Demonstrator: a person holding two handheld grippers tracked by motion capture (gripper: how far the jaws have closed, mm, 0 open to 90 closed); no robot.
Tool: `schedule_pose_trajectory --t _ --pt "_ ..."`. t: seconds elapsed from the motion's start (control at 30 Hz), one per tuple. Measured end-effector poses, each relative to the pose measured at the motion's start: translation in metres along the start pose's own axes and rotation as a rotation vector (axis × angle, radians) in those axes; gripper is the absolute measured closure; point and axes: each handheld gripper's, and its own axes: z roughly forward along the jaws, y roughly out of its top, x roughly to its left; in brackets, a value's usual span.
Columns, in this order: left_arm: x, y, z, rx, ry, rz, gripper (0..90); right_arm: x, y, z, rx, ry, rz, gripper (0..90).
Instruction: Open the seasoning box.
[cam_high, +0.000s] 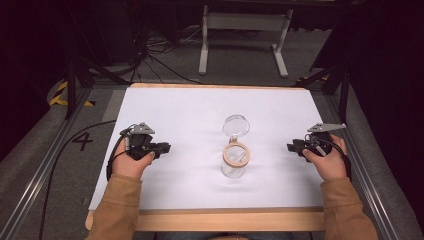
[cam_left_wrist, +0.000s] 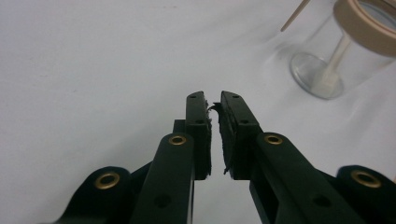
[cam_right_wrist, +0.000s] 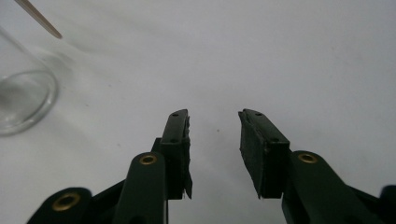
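A clear glass jar (cam_high: 233, 167) stands upright at the middle of the white mat (cam_high: 190, 107), with a tan wooden ring (cam_high: 236, 154) at its mouth. Just behind it sits a round clear glass piece (cam_high: 236, 125). My left gripper (cam_high: 167, 147) rests on the mat left of the jar, pointing toward it. Its jaws (cam_left_wrist: 213, 100) stand almost together, with a thin slit and nothing in it. The jar (cam_left_wrist: 317, 74) shows at upper right there, a pale stick (cam_left_wrist: 334, 65) inside. My right gripper (cam_high: 290, 146) lies right of the jar, open (cam_right_wrist: 212, 114) and empty over bare mat.
The table's wooden front edge (cam_high: 225, 220) runs below the mat. Aluminium rails (cam_high: 45, 165) flank both sides. A white metal stand (cam_high: 245, 30) and cables (cam_high: 155, 55) lie on the floor beyond the far edge. A thin wooden stick (cam_right_wrist: 39, 18) juts in near the glass (cam_right_wrist: 23, 102).
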Motion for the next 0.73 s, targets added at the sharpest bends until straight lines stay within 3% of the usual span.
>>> schedule_pose_trajectory --t 0.33,0.6,0.73 --pt "0.005 -0.004 0.011 0.043 0.012 -0.005 80.5 -0.017 -0.017 0.019 0.07 -0.023 0.04 61.5" --pt "0.008 -0.011 0.03 0.079 0.006 -0.015 78.7 -0.019 -0.024 0.028 0.063 -0.032 0.029 60.9" --pt "0.009 -0.013 0.035 0.06 0.03 -0.002 71.6 -0.017 -0.023 0.026 0.023 -0.012 0.041 58.5"
